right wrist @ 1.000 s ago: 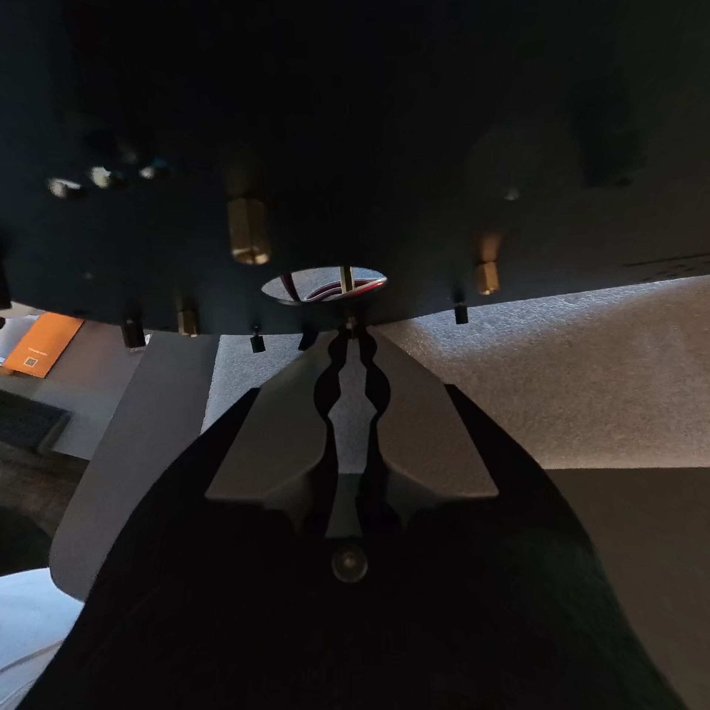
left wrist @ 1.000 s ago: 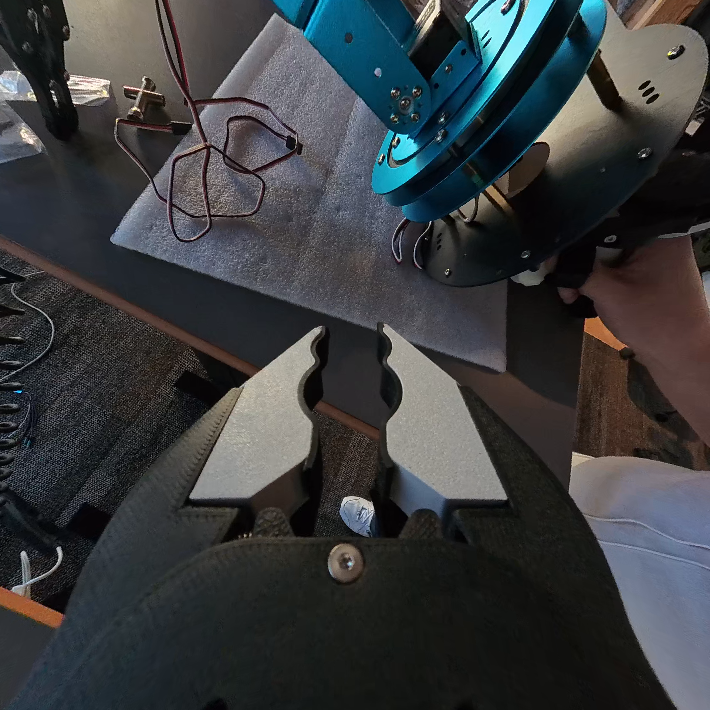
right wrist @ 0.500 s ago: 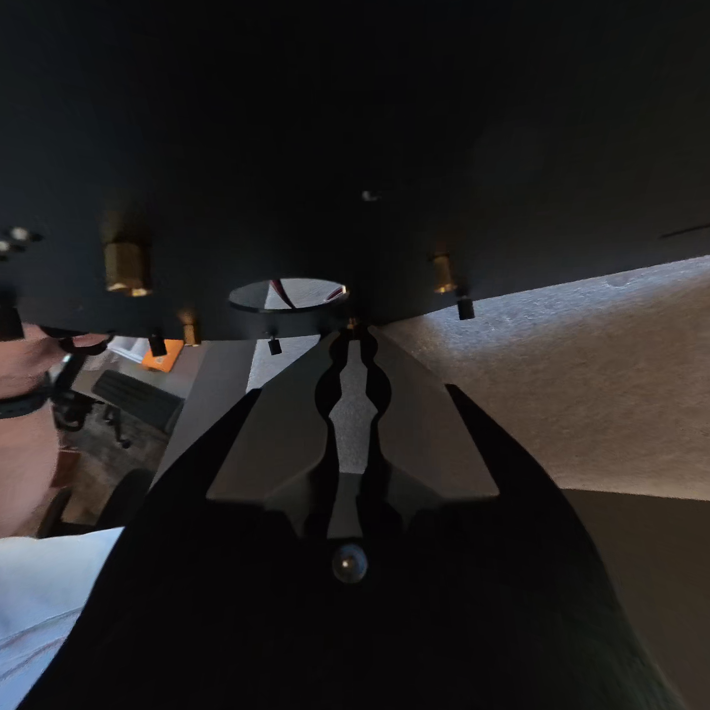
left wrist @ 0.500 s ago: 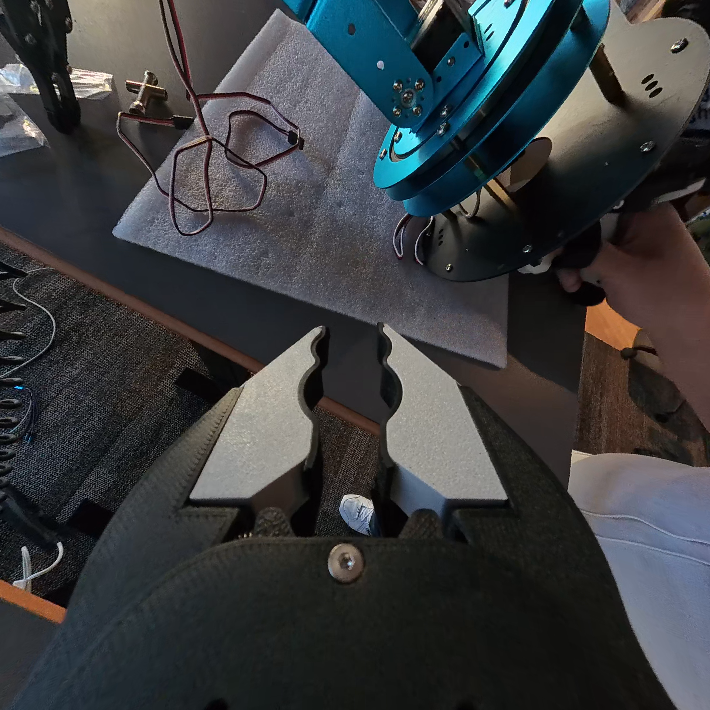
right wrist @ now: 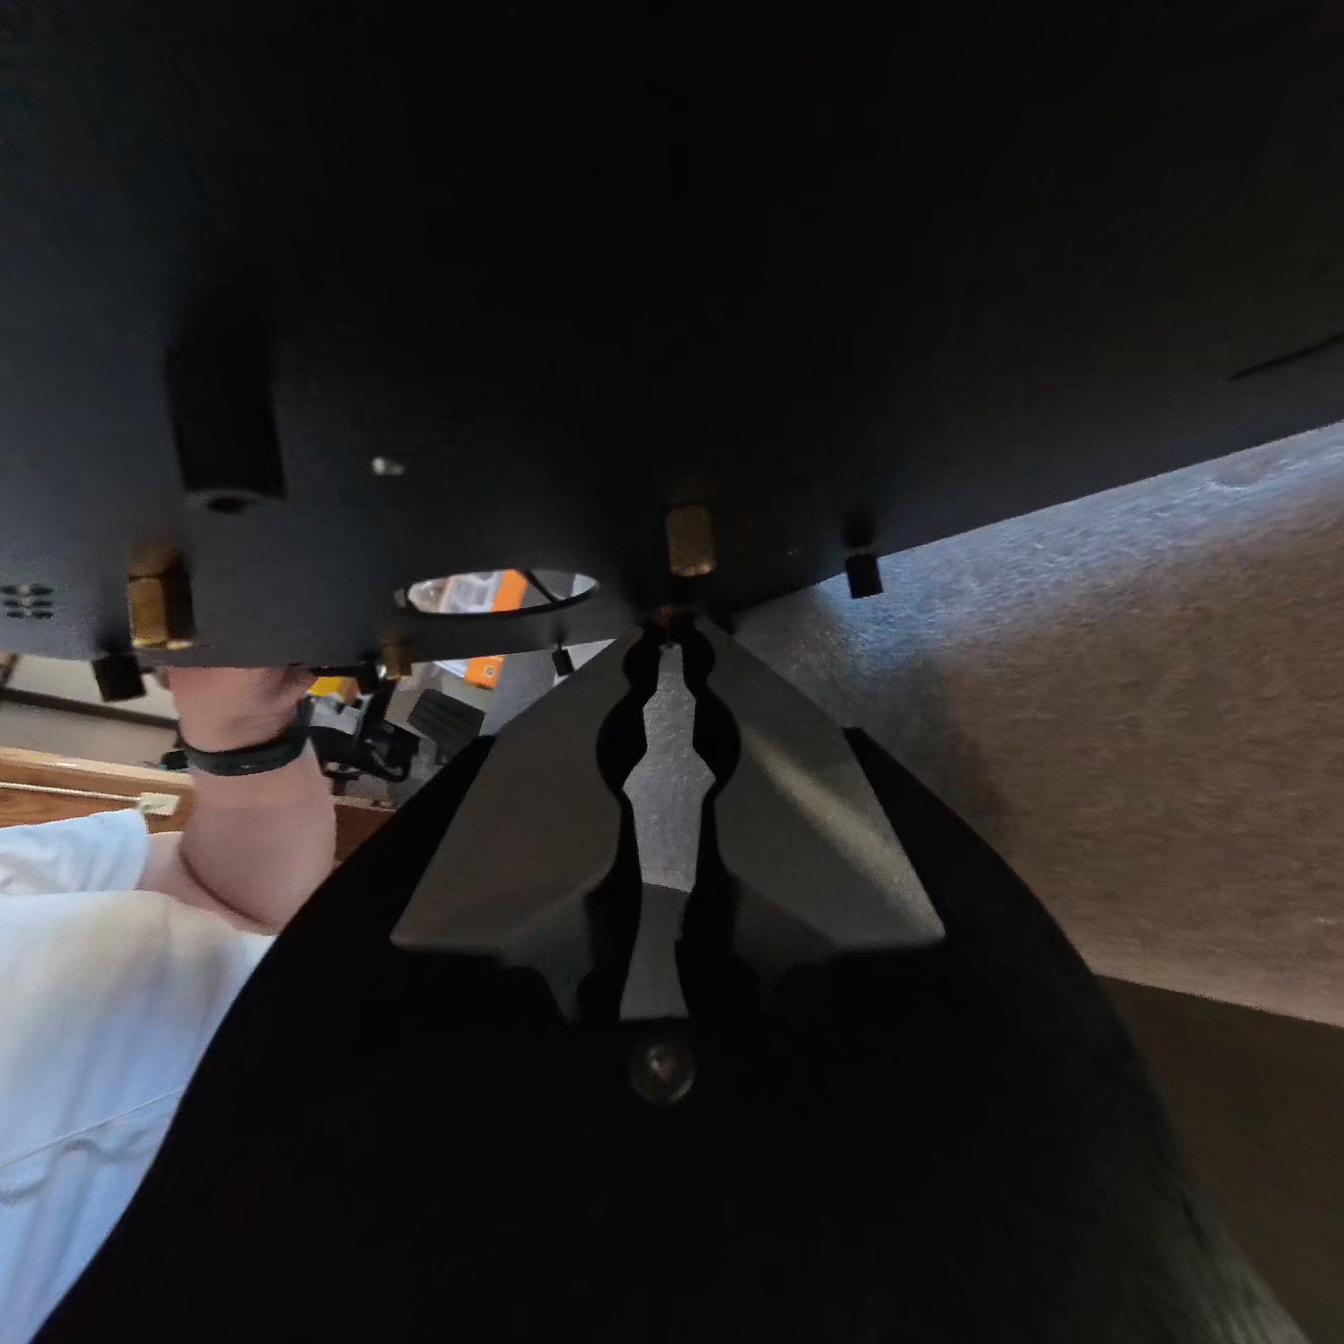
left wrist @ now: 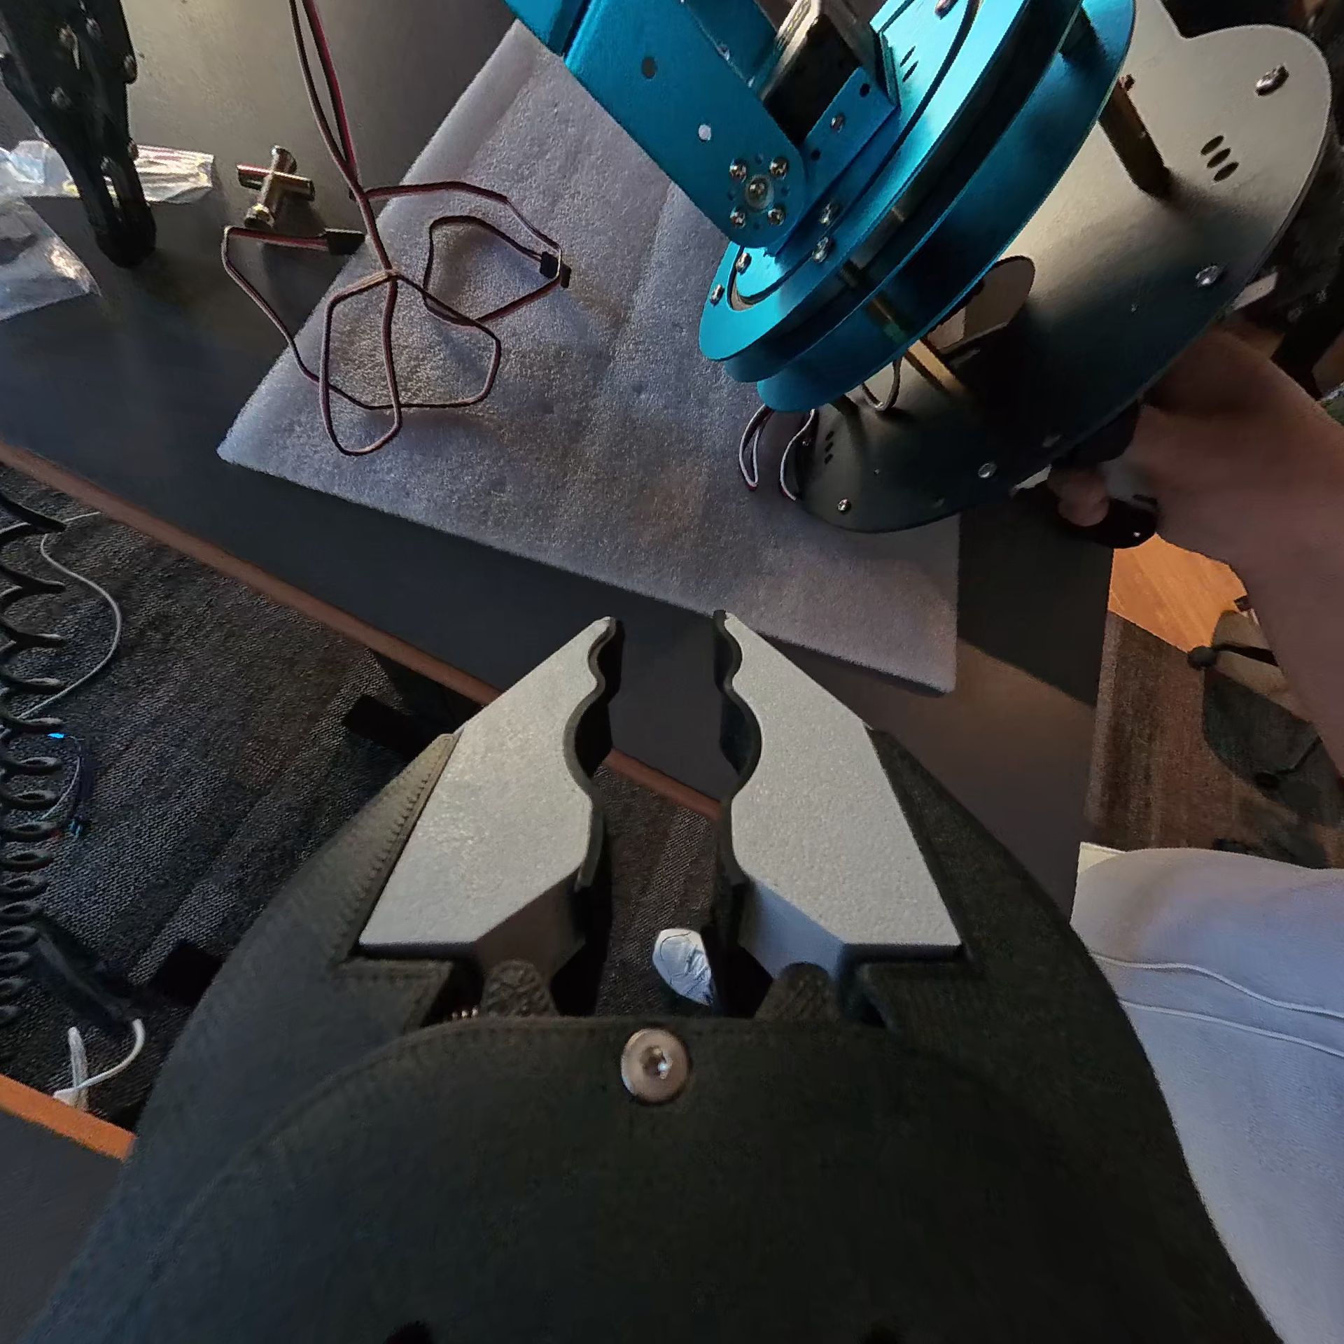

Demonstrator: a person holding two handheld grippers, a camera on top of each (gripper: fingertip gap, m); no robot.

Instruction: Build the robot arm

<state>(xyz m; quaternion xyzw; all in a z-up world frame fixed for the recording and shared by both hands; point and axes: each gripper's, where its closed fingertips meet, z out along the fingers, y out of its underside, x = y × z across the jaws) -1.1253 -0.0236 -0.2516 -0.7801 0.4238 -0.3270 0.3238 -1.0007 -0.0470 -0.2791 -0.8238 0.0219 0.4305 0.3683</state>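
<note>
A blue metal turntable assembly (left wrist: 909, 240) sits on a black base plate (left wrist: 1164, 291), which is tilted up off the grey foam mat (left wrist: 582, 451). My right gripper (right wrist: 669, 641) is under the plate (right wrist: 654, 291), shut on a small brass post (right wrist: 668, 630) at its lower edge. In the left wrist view only the hand (left wrist: 1222, 465) holding that gripper shows, behind the plate. My left gripper (left wrist: 665, 636) is open and empty, over the table's front edge, apart from the assembly.
Loose red-brown wires (left wrist: 407, 327) lie on the mat. A metal cross-shaped tool (left wrist: 276, 185), a black claw part (left wrist: 87, 131) and plastic bags (left wrist: 36, 269) lie at the back left. Brass standoffs (right wrist: 689, 542) and a round hole (right wrist: 502, 593) mark the plate's underside. Carpet (left wrist: 218, 727) lies below. Left tips to right tips: about 15 centimeters.
The plate has tipped and turned in my right gripper's hold. The person's other arm has come into the right wrist view at the left. My left gripper has barely moved.
</note>
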